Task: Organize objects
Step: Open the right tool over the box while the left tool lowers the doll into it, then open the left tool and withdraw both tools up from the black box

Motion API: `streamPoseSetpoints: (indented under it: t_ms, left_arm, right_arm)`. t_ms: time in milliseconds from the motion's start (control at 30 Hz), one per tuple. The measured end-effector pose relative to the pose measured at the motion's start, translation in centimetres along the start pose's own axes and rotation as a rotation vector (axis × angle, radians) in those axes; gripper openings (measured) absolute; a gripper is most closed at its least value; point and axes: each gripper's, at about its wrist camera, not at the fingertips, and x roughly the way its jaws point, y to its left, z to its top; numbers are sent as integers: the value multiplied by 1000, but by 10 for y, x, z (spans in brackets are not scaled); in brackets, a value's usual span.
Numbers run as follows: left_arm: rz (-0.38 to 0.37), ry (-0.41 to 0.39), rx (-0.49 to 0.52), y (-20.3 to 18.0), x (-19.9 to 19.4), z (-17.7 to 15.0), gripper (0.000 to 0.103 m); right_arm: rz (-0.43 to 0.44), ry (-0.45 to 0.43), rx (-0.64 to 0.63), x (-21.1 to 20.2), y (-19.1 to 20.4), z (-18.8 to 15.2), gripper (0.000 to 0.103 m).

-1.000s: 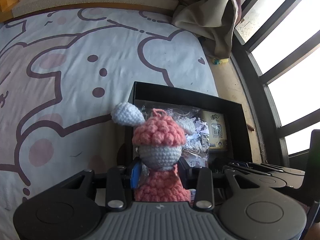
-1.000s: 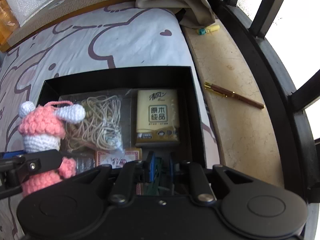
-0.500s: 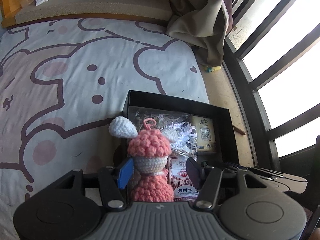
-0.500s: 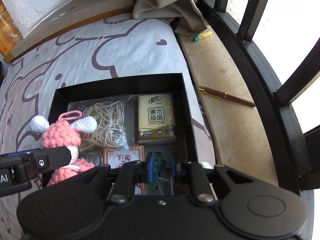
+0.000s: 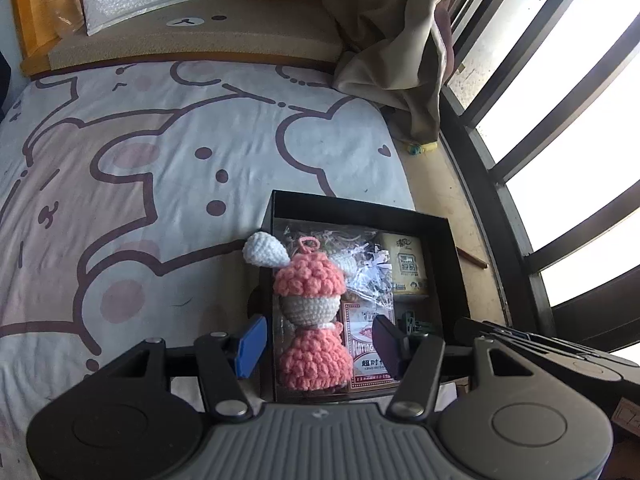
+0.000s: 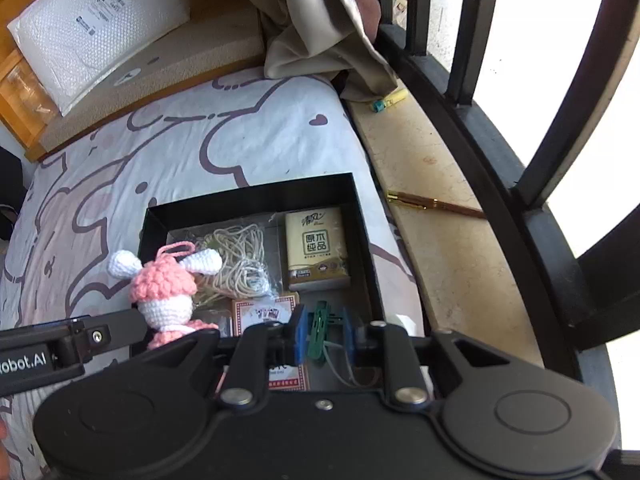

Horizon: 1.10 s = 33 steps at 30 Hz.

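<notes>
A pink and white crochet doll [image 5: 310,320] stands in the near left of a black box [image 5: 360,210]; it also shows in the right wrist view [image 6: 164,292]. My left gripper [image 5: 318,342] is open, its fingers apart on either side of the doll and not touching it. My right gripper [image 6: 322,334] is shut on a green clip [image 6: 320,330] over the box's near right part [image 6: 362,240]. The box also holds a bag of string [image 6: 240,256], a tissue pack [image 6: 316,248] and playing cards [image 6: 264,312].
The box lies on a bed with a bear-print sheet [image 5: 140,184]. A stone sill [image 6: 448,248] to the right carries a brown pen [image 6: 436,205] and a yellow marker [image 6: 390,101]. A curtain [image 6: 320,20], window bars and a bubble mailer [image 6: 100,24] lie beyond.
My left gripper has opened and let go of the doll, which now stands in the box. Both grippers have pulled back and up from the box.
</notes>
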Motion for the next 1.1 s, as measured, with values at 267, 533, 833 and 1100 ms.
streamPoseSetpoints:
  t_ms: [267, 533, 833, 1100]
  left_arm:
    - [32, -54, 49, -6, -37, -14, 59]
    - [71, -111, 74, -6, -75, -23, 60]
    - [111, -147, 104, -8, -97, -40, 72]
    - [152, -152, 135, -11, -103, -58, 90]
  right_arm:
    - [3, -50, 3, -43, 1, -16, 22]
    - [-14, -117, 10, -93, -1, -31, 31]
    - [-29, -182, 15, -131, -5, -48, 47]
    - [-63, -216, -16, -146, -1, -66, 68]
